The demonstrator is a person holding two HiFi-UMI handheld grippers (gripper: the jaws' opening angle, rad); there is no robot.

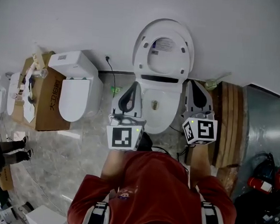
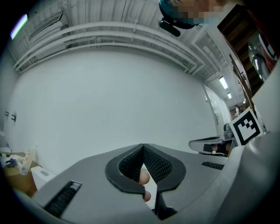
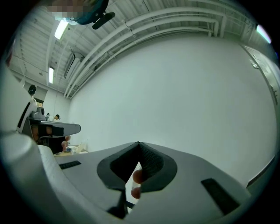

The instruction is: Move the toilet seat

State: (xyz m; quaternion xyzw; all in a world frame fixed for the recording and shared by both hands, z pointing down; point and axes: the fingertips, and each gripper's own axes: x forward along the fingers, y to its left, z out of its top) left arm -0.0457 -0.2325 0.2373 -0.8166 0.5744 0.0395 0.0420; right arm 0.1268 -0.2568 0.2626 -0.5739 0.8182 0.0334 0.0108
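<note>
Toilet seat (image 1: 142, 55) stands raised at upper centre of the head view, its ring tipped back with the lid behind it against the white wall. The open toilet bowl (image 1: 155, 110) lies below it. Left tongs (image 1: 130, 93) sit just left of the bowl and right tongs (image 1: 197, 93) just right of it, both apart from the seat. Left gripper view: left tongs (image 2: 143, 149) clenched tip to tip, nothing between them. Right gripper view: right tongs (image 3: 138, 147) likewise clenched and empty. Both views face only bare wall, and the seat is not in them. Judgement: this is the approach stage, with the seat not yet contacted. The next move likely calls for releasing one pair of tongs, reaching up to the ring's edge, clamping it, then swinging it down over the bowl under control. A second toilet (image 1: 77, 89) stands at left, not involved.
</note>
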